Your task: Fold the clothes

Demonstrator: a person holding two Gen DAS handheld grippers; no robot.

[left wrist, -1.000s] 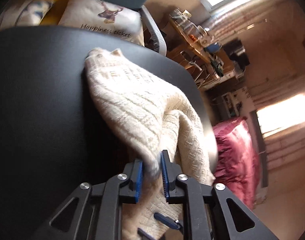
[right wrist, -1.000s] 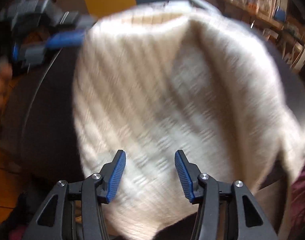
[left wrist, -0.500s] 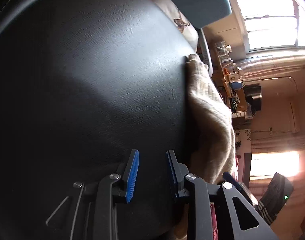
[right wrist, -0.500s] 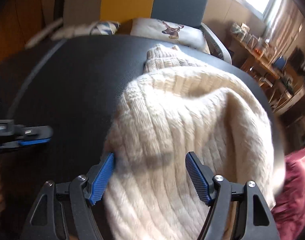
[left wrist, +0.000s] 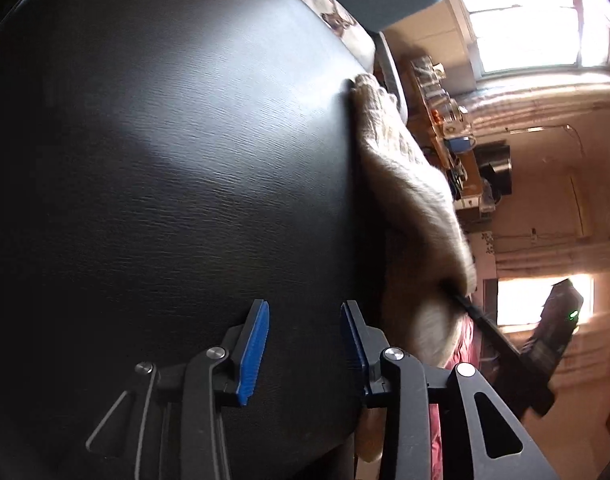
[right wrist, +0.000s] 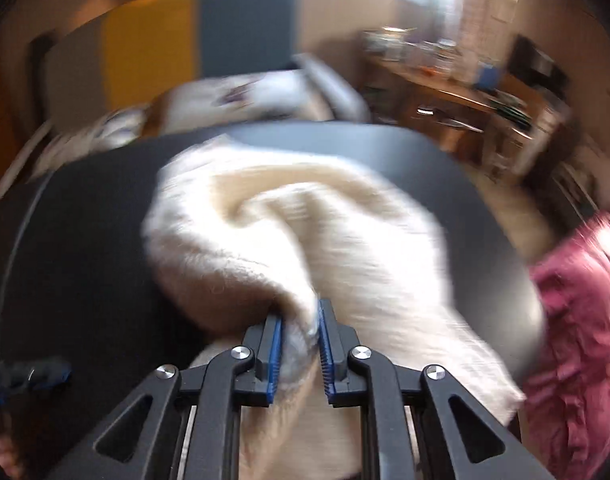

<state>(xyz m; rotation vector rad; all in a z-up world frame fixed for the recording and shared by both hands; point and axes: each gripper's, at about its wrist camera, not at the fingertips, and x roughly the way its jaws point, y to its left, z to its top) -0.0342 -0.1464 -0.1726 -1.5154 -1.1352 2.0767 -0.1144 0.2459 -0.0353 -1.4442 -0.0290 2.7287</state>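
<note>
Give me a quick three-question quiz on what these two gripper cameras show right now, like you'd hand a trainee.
1. True or false: the right gripper has its jaws shut on the cream sweater.
2. The left gripper is: A) holding the sweater, B) open over the black table, C) holding a cushion.
3. Fill in: the sweater lies on the ___ table.

Key: 1 true; 2 B; 3 black.
</note>
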